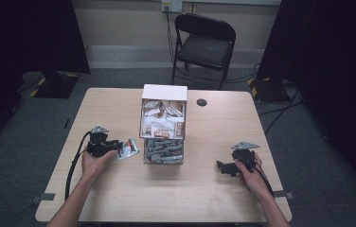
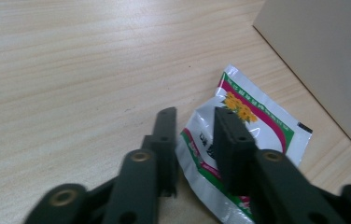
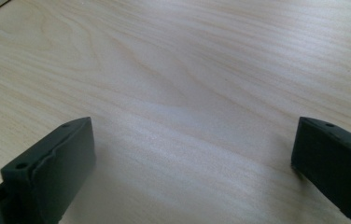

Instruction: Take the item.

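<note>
The sachet I am working lies flat on the table, a white foil packet with a green and magenta border and a cluster of yellow flowers printed near its far end. It sits right under my left gripper: in the left gripper view its near part runs between and beneath the two black jaws, and its far corner reaches out past the tips toward the pale wall of the box. There is a clear gap between the jaws and neither pad presses on the foil, so I read that gripper as partly open with the packet loose below it.

From the high view, the left gripper points toward the box, with the sachet at its tips and just short of the lower tray of grey packets. Beyond that tray stands the white carton filled with brown and white packets.

My right gripper is well apart, on the far side of the box from the left one, held low over bare wood. In the right gripper view its jaws stand wide with nothing between them.
</note>
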The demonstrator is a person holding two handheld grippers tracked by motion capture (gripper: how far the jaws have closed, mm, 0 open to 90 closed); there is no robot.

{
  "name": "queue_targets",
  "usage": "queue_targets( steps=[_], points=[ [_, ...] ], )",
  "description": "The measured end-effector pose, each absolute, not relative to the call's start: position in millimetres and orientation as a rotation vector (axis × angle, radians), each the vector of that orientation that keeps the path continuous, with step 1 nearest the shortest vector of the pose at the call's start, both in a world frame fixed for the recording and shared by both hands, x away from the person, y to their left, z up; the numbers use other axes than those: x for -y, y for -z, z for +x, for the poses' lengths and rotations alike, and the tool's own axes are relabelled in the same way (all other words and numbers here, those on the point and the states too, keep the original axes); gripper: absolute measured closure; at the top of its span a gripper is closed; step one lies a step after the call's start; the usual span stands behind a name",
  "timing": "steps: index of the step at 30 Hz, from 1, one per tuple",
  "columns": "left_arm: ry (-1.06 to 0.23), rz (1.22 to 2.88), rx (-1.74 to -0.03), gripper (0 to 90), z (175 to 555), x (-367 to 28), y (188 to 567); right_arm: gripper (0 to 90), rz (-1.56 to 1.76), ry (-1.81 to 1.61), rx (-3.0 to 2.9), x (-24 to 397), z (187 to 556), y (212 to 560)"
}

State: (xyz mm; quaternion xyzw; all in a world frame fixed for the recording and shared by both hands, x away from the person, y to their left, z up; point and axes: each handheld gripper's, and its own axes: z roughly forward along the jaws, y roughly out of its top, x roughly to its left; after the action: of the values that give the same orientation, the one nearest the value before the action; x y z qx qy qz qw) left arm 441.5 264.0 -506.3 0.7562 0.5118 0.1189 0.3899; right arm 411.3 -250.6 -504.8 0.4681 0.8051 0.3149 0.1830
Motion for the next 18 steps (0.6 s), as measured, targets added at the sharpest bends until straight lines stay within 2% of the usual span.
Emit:
queue_targets(
  steps=[3, 5, 13, 18],
  points=[
    [-0.26, 1.908, -1.286, 65.9, 441.5, -263.6, 507.2, 0.0, 1.32, -0.888, -2.271, 250.6, 411.3, 504.9],
    [-0.283, 1.924, -1.279, 64.6, 441.3, -261.9, 506.8, 0.0, 1.321, -0.888, -2.271, 250.6, 411.3, 504.8],
    [-0.288, 1.914, -1.287, 52.2, 442.0, -258.7, 506.8, 0.0, 1.321, -0.888, -2.271, 250.6, 411.3, 504.9],
    [-0.288, 1.893, -1.309, 40.7, 443.0, -264.8, 505.2, 0.0, 1.321, -0.888, -2.271, 250.6, 411.3, 504.8]
  ],
)
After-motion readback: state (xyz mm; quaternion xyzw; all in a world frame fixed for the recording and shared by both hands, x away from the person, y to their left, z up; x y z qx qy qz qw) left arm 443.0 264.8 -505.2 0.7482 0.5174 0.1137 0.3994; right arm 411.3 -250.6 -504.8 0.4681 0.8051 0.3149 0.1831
